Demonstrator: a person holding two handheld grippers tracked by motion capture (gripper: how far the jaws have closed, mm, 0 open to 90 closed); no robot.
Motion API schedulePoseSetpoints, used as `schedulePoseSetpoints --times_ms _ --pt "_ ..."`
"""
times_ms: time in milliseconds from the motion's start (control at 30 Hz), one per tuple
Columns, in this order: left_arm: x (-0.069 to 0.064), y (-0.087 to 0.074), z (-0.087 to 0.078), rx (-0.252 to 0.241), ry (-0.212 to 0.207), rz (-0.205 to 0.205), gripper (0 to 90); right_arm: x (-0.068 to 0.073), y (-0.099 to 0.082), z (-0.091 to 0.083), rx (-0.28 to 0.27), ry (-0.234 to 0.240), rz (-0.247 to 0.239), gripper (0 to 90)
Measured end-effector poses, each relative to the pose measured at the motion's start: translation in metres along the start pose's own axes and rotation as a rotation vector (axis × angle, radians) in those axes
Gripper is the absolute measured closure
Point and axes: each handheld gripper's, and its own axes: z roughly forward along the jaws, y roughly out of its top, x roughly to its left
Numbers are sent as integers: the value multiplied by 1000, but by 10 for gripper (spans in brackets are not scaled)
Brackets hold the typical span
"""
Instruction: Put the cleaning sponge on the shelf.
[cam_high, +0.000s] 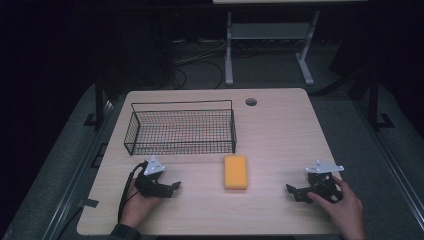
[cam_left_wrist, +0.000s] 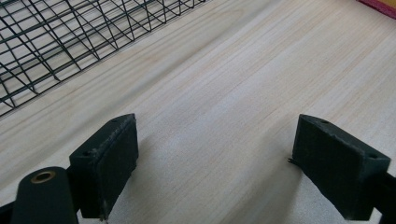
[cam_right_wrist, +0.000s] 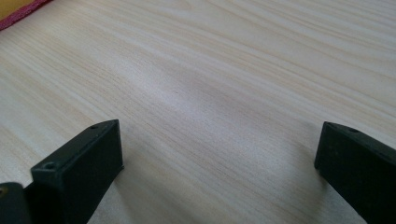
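Right now both claws rest low on the desk (cam_high: 280, 120) with nothing in them: the left claw (cam_high: 172, 187) sits at about seven o'clock on the desk, its jaws spread wide over bare wood, and the right claw (cam_high: 295, 192) sits at about four o'clock, its jaws just as wide apart and equally empty. Between them, a little toward six o'clock from the desk's middle, lies the yellow sponge (cam_high: 235, 171), flat, with its long side running away from the person. The wire basket (cam_high: 180, 131) stands at about ten o'clock from the sponge, just beyond it and not touching. I would judge the step in hand to be the reach for the sponge, likely meant for the basket. To do it well, whichever claw goes should come in square to the sponge's narrow width, so that the pads close across the short sides rather than the long ones. It should drop low enough to catch the body and not skim the top, and squeeze gently, as a sponge will likely give and may slip or tilt. The other claw does best to keep well apart.
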Motion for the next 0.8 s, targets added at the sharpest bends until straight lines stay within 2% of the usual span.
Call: schedulePoseSetpoints --times_ms 200,267,333,500,600,667,700,800 --pt "0 1 -1 0 5 -4 157 0 0 0 0 0 0 2" --pt "-1 2 -2 3 -2 7 243 0 0 0 0 0 0 2" --pt "-2 3 -2 5 -7 14 246 0 0 0 0 0 0 2" --pt "-4 12 -6 -6 -40 20 470 0 0 0 1 0 0 2" --pt "-6 20 -9 -18 -86 7 640 0 0 0 1 0 -1 2" --pt "-6 23 -10 -15 -100 10 753 0 0 0 1 0 -2 2" --pt "-7 25 -10 -14 -113 10 753 0 0 0 1 0 -2 2" --pt "-12 32 -11 -15 -154 18 898 0 0 0 0 -1 -1 2"
